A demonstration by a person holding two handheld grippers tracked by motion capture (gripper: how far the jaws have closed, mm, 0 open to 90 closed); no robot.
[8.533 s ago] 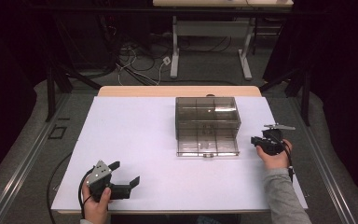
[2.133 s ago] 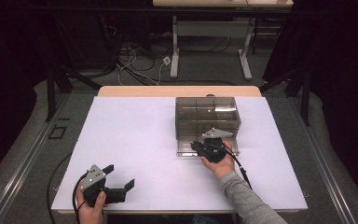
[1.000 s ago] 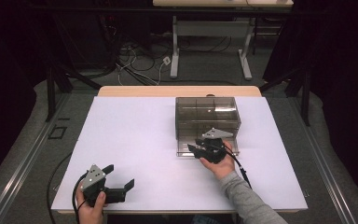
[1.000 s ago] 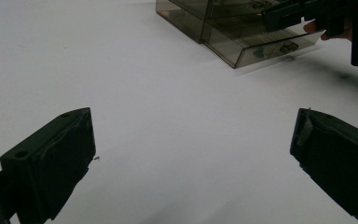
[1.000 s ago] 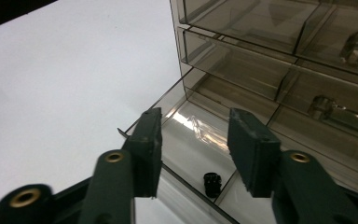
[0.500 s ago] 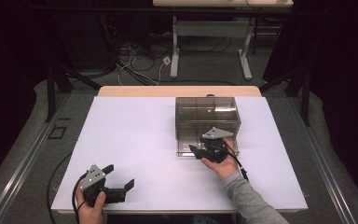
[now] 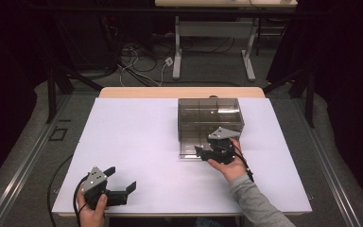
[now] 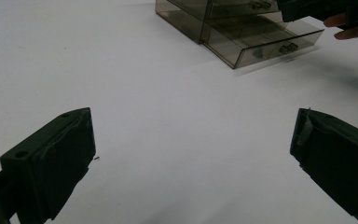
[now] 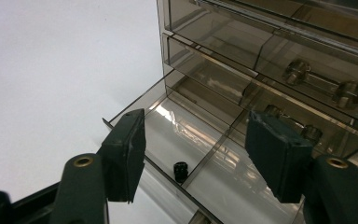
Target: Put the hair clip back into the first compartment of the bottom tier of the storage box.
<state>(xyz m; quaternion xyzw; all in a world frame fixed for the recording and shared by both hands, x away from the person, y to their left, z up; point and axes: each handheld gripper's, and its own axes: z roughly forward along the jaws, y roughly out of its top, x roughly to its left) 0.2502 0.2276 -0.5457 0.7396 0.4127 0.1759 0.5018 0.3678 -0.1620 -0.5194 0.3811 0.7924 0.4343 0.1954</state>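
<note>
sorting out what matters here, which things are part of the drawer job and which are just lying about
Part of the job:
- smoky clear plastic drawer cabinet
- its pulled-out bottom drawer
- small black round part in that drawer
- right gripper, jaws just opening over the drawer, nothing between them

Just lying about:
- left gripper, open, away from the cabinet
- white table top
- floor cables

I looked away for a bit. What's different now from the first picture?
The right gripper came from the table's right edge over to the front of the clear drawer box. Its bottom drawer is now pulled out, with a small black part lying inside. The jaws have just been opening and hold nothing. The left gripper stayed near the front left, open, and the box kept its place.
</note>
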